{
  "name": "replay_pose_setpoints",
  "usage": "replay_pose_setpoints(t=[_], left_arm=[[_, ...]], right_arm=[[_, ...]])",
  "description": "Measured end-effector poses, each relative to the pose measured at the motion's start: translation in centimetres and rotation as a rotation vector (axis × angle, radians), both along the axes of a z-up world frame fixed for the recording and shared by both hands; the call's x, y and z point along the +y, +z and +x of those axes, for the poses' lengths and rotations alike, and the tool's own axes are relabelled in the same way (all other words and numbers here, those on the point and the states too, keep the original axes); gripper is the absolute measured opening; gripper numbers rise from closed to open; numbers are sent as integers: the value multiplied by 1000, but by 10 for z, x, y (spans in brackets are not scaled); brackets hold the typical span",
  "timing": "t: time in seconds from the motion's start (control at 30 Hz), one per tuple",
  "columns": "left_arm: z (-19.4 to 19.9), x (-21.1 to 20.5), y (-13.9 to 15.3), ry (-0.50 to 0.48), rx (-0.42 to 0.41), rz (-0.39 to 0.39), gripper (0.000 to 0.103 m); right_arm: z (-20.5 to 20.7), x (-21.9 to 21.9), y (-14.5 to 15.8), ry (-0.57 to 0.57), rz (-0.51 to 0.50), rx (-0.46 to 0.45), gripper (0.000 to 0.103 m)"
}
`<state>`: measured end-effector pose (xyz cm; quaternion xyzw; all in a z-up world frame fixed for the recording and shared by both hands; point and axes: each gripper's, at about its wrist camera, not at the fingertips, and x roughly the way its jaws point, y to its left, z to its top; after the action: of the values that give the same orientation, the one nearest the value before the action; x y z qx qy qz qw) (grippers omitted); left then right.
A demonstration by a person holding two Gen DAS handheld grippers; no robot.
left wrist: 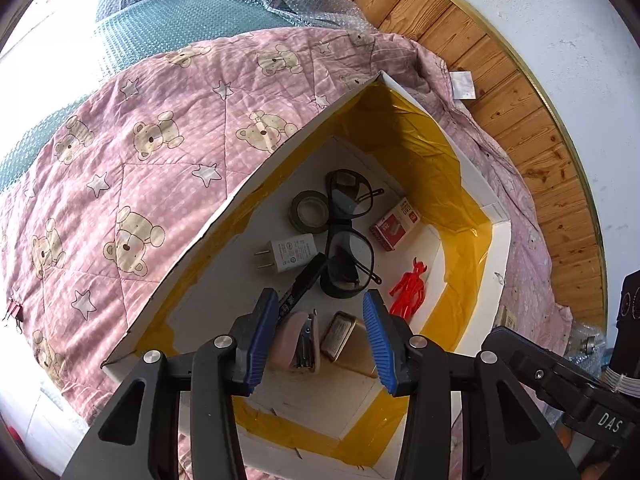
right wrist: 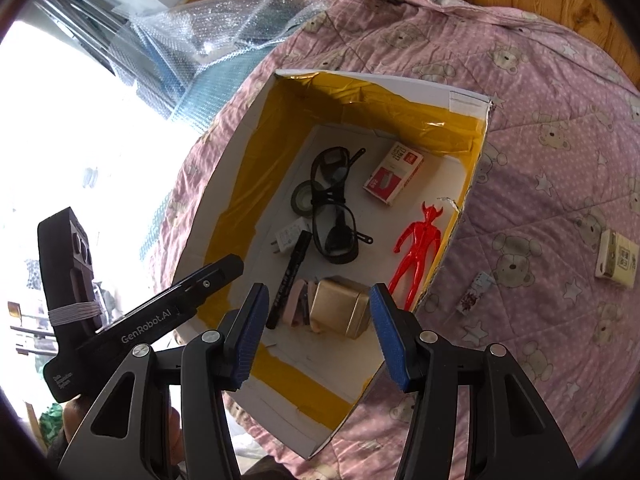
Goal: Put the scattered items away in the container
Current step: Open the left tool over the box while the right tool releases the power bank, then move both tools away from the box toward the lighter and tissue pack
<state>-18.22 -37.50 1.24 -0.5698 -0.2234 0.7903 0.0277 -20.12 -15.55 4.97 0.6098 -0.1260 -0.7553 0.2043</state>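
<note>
Lying outside the box (right wrist: 460, 98) on its right, two packets (right wrist: 616, 258) were nearer the right gripper (right wrist: 318, 334), whose fingers, like the left gripper's (left wrist: 320, 342), were spread and empty.

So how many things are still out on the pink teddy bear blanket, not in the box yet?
2 that I can see: a cream rectangular packet far right on the blanket, and a small patterned packet just outside the white cardboard box. More may lie out of view.

Pink teddy-bear quilt (right wrist: 560, 128); white box (right wrist: 400, 88) — yellow-taped; red figure (right wrist: 418, 248).
</note>
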Motion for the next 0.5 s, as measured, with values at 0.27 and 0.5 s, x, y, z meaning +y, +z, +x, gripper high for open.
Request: replay_pose_setpoints(t=[0.27, 0.5], left_arm=[[3, 13, 6, -22, 6, -6, 46], [11, 16, 12, -23, 15, -9, 46]], right_arm=[[8, 2, 4, 10, -12, 5, 56], [16, 0, 9, 23, -18, 13, 56]])
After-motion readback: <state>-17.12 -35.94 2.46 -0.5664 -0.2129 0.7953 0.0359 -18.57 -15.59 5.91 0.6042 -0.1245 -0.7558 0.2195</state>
